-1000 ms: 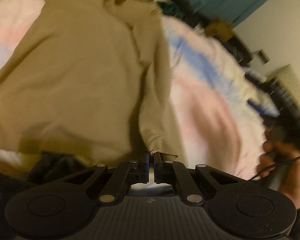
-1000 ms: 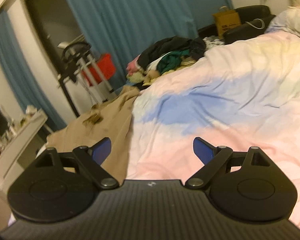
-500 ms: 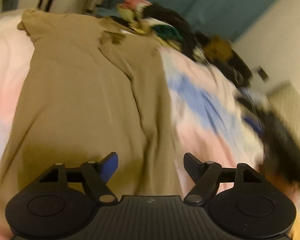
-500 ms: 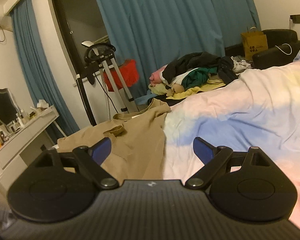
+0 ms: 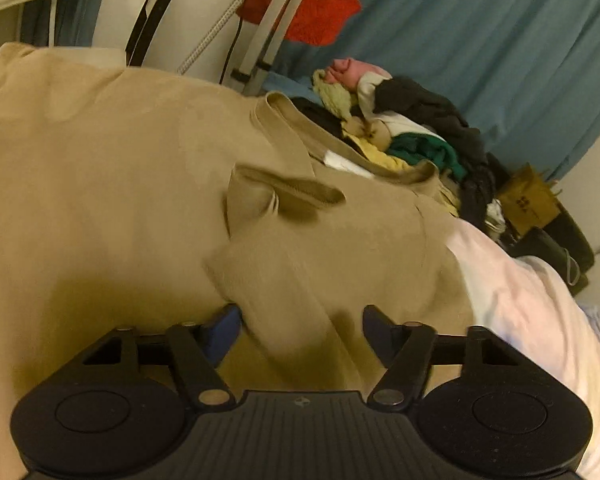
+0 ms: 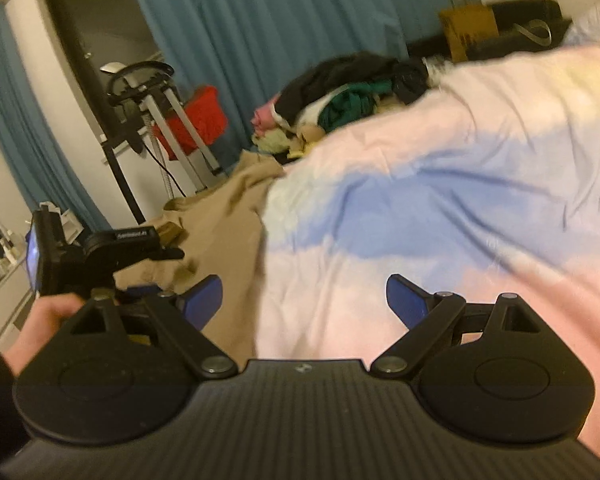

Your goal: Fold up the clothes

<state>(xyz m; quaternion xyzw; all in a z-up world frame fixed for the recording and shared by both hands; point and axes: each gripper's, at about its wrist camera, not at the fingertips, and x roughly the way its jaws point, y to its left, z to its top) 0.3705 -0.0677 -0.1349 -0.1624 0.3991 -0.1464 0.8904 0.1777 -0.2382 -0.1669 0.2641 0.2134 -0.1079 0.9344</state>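
Observation:
A tan garment (image 5: 100, 200) lies spread over the near side of the bed, its collar (image 5: 340, 148) toward the clothes pile and a sleeve cuff (image 5: 292, 192) folded back onto the body. My left gripper (image 5: 298, 322) hovers low over it. Its jaws are closing around a raised fold of the tan fabric, and the pads stand clear of the cloth. My right gripper (image 6: 304, 300) is open over the pastel duvet (image 6: 440, 200) with nothing between its fingers; the tan garment (image 6: 220, 232) lies to its left. A hand (image 6: 48, 316) holds the left tool at that view's left edge.
A pile of mixed clothes (image 5: 412, 120) sits at the bed's far end, also the pile (image 6: 352, 92) in the right wrist view. Behind it hang blue curtains (image 6: 280, 20). A stand with a red cloth (image 5: 312, 8) and a brown paper bag (image 5: 528, 200) stand beyond the bed.
The left gripper let go of the sleeve end, opened wide, swept forward over the garment toward the collar, and has narrowed again. The right gripper dipped slightly; the other hand came into its view.

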